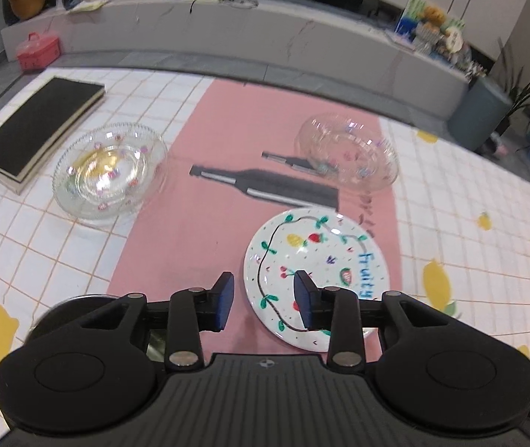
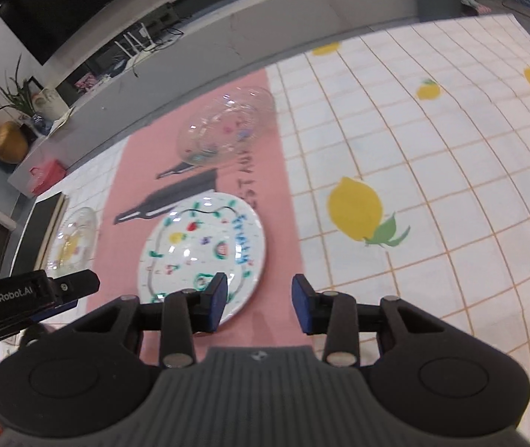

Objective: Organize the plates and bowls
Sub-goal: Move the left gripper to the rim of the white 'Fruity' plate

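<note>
A white plate point(image 1: 317, 275) painted with fruit and the word "Fruity" lies on the pink mat point(image 1: 190, 231). My left gripper point(image 1: 265, 298) hangs open over the plate's left rim, one finger above the plate and the other above the mat. My right gripper point(image 2: 259, 303) is open at the right rim of the same plate point(image 2: 201, 257), nothing pressed between its pads. A clear glass bowl point(image 1: 348, 151) point(image 2: 227, 130) stands behind the plate. Stacked glass dishes point(image 1: 110, 171) point(image 2: 73, 238) sit to the left. The left gripper point(image 2: 34, 294) shows at the left edge of the right wrist view.
A black book point(image 1: 41, 126) lies at the far left of the lemon-print tablecloth point(image 2: 413, 171). A dark round object point(image 1: 67, 313) is half hidden under my left gripper. Beyond the table's far edge runs a grey ledge point(image 1: 227, 29) with a red box point(image 1: 37, 50).
</note>
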A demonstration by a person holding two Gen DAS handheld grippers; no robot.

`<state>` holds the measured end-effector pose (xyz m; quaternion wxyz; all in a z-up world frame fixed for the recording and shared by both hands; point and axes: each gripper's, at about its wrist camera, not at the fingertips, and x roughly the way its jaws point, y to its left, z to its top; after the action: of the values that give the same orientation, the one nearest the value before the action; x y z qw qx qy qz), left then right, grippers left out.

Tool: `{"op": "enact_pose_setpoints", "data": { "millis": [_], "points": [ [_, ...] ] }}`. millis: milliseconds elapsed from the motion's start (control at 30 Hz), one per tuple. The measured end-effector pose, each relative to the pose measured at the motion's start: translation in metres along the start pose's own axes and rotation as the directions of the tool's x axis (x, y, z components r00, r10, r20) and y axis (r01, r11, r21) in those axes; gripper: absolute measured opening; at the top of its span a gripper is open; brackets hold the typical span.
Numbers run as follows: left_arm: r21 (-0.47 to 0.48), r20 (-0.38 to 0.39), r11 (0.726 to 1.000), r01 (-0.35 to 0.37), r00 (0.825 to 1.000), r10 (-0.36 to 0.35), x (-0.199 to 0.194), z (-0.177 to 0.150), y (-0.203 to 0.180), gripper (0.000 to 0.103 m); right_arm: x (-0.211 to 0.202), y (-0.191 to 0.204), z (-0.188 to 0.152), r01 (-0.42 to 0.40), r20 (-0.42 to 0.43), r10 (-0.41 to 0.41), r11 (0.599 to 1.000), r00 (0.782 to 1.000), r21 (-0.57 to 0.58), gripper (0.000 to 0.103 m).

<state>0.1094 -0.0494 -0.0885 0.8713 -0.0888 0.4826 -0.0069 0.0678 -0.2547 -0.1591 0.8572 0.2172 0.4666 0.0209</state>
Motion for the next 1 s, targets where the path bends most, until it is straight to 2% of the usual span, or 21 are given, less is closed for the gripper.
{"op": "enact_pose_setpoints", "data": {
  "millis": [100,233,333,467,567,767,900,1000],
  "points": [
    [-0.022,-0.028,1.000,-0.013,1.000,0.012,0.012,0.002,-0.002,0.041,0.009,-0.006,0.002,0.001,-0.009,-0.001,1.000,1.000,0.006,0.038],
    [-0.030,-0.033,0.996,-0.086,0.996,0.085,0.026,0.003,-0.011,0.041,0.023,-0.011,0.007,0.009,-0.023,-0.009,1.000,1.000,0.015,0.038],
    [-0.064,-0.063,0.994,-0.086,0.995,0.082,0.034,0.006,-0.014,0.041,0.034,-0.013,0.010,-0.005,-0.037,0.006,1.000,0.999,0.026,0.038],
    [-0.009,-0.065,0.994,-0.110,0.992,0.109,0.045,0.014,-0.025,0.041,0.043,-0.016,0.012,-0.021,-0.052,0.023,0.999,0.998,0.040,0.038],
    [-0.013,-0.079,0.993,-0.114,0.991,0.113,0.056,0.019,-0.027,0.041,0.048,-0.020,0.013,-0.033,-0.062,0.036,0.998,0.997,0.058,0.038],
    [-0.073,-0.104,0.989,-0.130,0.987,0.122,0.072,0.019,-0.022,0.041,0.054,-0.025,0.017,-0.073,-0.067,0.079,0.994,0.995,0.085,0.037],
    [-0.082,-0.084,0.983,-0.163,0.984,0.156,0.076,0.019,-0.018,0.041,0.058,-0.026,0.019,-0.099,-0.081,0.108,0.989,0.991,0.113,0.032],
    [-0.109,-0.086,0.982,-0.157,0.985,0.148,0.079,0.022,-0.012,0.041,0.059,-0.024,0.018,-0.114,-0.084,0.124,0.986,0.989,0.119,0.030]
  ]
}}
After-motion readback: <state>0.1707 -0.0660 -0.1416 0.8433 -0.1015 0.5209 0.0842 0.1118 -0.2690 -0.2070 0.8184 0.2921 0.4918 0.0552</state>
